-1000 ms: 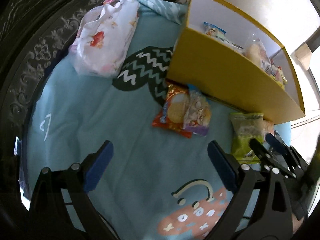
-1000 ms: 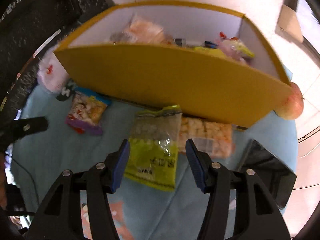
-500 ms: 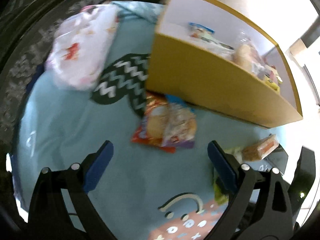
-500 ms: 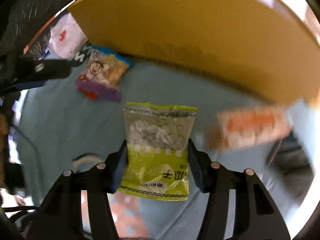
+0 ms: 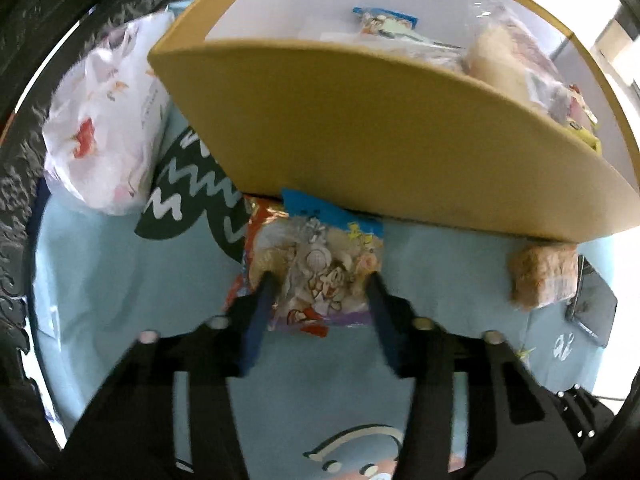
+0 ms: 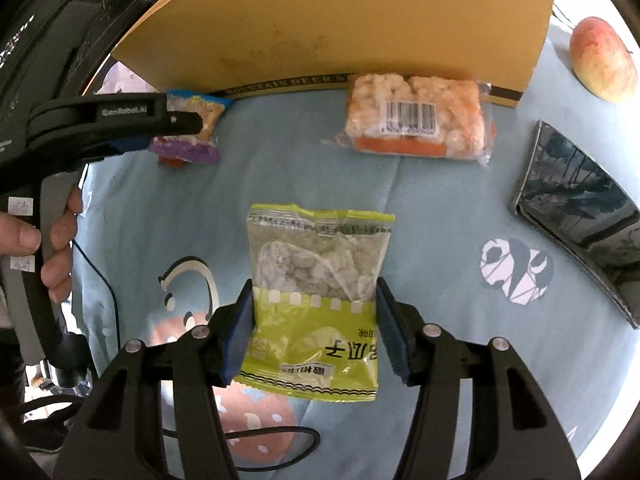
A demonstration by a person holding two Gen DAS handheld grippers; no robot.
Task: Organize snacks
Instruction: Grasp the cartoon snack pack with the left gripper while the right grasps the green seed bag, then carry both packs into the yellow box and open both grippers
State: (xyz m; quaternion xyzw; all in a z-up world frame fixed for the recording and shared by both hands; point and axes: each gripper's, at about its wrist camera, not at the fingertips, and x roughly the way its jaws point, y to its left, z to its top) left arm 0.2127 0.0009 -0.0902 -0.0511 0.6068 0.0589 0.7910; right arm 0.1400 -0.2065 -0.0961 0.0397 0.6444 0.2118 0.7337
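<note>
A cartoon-printed snack packet (image 5: 328, 256) lies on an orange packet (image 5: 254, 232) at the foot of the yellow box (image 5: 360, 140). My left gripper (image 5: 319, 280) points down on it. Its jaws are closing, with the pads pressed against the packet's two sides. In the right wrist view, my right gripper (image 6: 314, 296) is shut on a green packet (image 6: 316, 264) and holds it by its sides above the blue blanket. A clear packet of puffed rice cakes (image 6: 416, 116) lies against the box front. Several snacks sit inside the box.
A white flowered bag (image 5: 104, 120) lies left of the box. An apple (image 6: 602, 60) and a dark glossy slab (image 6: 580, 216) sit on the right. A black cable (image 6: 260, 440) runs under the right gripper. A person's hand (image 6: 52, 240) grips the left tool's handle.
My left gripper moved in toward the box and down over the cartoon packet, and its wide jaws closed onto it. The right gripper drew the green packet back from the box.
</note>
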